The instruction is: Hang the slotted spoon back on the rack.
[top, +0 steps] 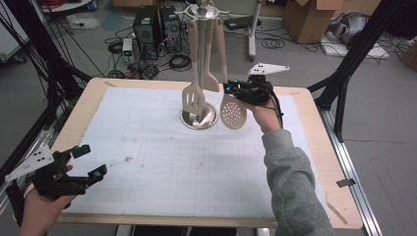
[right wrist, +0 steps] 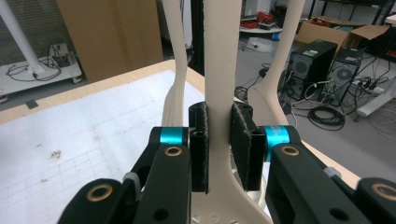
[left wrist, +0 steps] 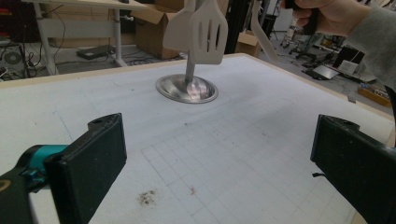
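Observation:
A metal utensil stand with a round base (top: 199,119) (left wrist: 187,88) rises at the far middle of the white mat. From its top hang a beige slotted spatula (top: 193,101) (left wrist: 208,32) and a second beige turner behind it. My right gripper (top: 227,88) (right wrist: 219,144) is shut on the handle of a beige perforated skimmer (top: 232,113) (right wrist: 220,70), whose handle still reaches up toward the stand's top. The skimmer's bowl hangs just right of the base. My left gripper (top: 92,161) (left wrist: 215,163) stands open low over the mat's near left corner, with nothing between its jaws.
The wooden table (top: 314,147) carries a white gridded mat (top: 162,162) with a small dark stain (left wrist: 147,197). Beyond the far edge are computer towers (top: 157,24), cables and cardboard boxes (top: 307,19) on the floor. Black frame legs (top: 354,54) flank the table.

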A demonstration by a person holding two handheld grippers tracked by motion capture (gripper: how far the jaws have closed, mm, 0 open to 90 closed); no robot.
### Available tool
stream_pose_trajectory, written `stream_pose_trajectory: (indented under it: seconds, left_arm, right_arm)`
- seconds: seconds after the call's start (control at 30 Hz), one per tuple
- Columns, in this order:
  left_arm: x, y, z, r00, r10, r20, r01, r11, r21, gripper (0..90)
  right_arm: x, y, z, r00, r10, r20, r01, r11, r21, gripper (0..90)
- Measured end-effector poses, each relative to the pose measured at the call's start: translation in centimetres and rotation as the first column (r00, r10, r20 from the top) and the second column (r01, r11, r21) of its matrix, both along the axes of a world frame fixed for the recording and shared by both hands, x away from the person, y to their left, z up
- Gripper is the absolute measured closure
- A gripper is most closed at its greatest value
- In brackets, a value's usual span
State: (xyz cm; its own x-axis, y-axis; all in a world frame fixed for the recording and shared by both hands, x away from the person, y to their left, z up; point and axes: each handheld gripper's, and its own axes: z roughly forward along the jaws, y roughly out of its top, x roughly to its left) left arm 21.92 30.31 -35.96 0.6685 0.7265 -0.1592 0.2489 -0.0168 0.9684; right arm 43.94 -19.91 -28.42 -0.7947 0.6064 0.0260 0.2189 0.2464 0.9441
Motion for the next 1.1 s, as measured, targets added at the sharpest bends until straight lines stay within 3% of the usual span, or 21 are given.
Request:
stream_pose_trajectory:
  seconds: [0.43, 0.87, 1.1]
  left_arm:
    - [0.0, 0.0, -0.1, 1.0, -0.002, -0.003, 0.002, 1.0, 0.0, 3.9]
    - [0.0, -0.2, -0.3, 0.9999, -0.007, -0.01, 0.007, 1.0, 0.002, 3.9]
    - [0.0, -0.3, -0.3, 0.9999, -0.008, -0.012, 0.008, 0.9999, 0.007, 3.9]
  right_arm:
    - [1.2, 1.8, -0.5, 1.0, -0.001, -0.004, 0.001, 0.9999, -0.011, 77.9]
    - [1.9, 2.7, -1.0, 0.9987, -0.025, 0.044, 0.026, 0.9995, -0.016, 77.2]
    - [1.9, 2.8, -1.2, 0.9985, -0.034, 0.044, 0.035, 0.9991, -0.023, 72.8]
